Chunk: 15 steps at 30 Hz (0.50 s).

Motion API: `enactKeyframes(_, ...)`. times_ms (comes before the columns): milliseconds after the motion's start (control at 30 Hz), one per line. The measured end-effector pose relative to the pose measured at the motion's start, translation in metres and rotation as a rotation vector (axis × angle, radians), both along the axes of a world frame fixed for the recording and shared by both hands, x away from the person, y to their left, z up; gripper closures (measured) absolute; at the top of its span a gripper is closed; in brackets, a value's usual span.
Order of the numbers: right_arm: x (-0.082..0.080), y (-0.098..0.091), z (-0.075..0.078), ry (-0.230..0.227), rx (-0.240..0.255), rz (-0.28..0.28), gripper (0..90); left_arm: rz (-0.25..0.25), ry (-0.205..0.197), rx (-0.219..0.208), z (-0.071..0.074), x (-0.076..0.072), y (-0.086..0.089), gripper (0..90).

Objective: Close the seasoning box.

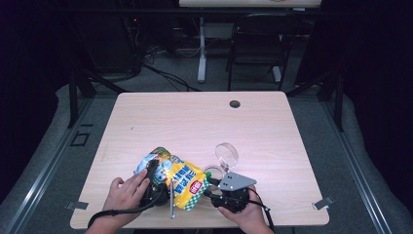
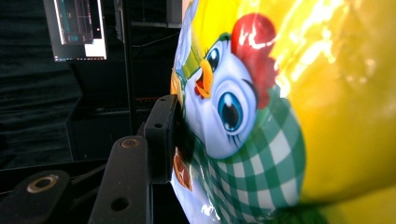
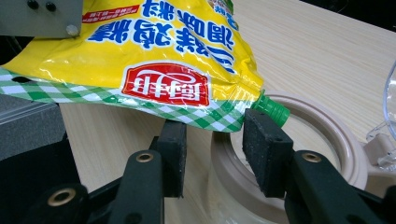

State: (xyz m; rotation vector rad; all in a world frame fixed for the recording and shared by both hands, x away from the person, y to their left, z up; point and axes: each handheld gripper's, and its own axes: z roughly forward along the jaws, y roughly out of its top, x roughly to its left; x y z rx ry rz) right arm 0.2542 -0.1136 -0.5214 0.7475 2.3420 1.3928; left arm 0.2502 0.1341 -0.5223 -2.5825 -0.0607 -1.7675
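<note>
A yellow seasoning pouch with a cartoon chicken and green check trim hangs tilted over the table's front. My left gripper is shut on its upper end; one black pad presses its side and the other jaw is hidden behind the pouch. The pouch's green capped spout points down over a round beige container. My right gripper stands open just under the pouch's lower corner, pads apart on either side and not pressing it. It comes in from the right.
The beige container has a clear hinged lid standing open behind it. A thin metal rod lies near the front edge of the wooden table. A cable hole is at the back; a chair stands beyond.
</note>
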Motion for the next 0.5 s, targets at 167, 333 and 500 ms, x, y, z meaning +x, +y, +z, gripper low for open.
enactKeyframes(167, -0.0003, 0.0005, -0.0004, -0.001, 0.000, 0.000, 60.7, -0.004, -0.013, 0.014, 0.0006, -0.0006, -0.0003, 56.0)
enactKeyframes(333, -0.0003, 0.0002, -0.0005, 0.003, -0.001, -0.004, 60.7, -0.010, -0.029, 0.036, 0.0012, -0.0007, -0.0016, 56.0)
enactKeyframes(500, -0.0007, 0.0005, -0.0008, 0.002, -0.002, -0.003, 60.6, -0.011, -0.043, 0.040, 0.0004, -0.0014, -0.0013, 56.0)
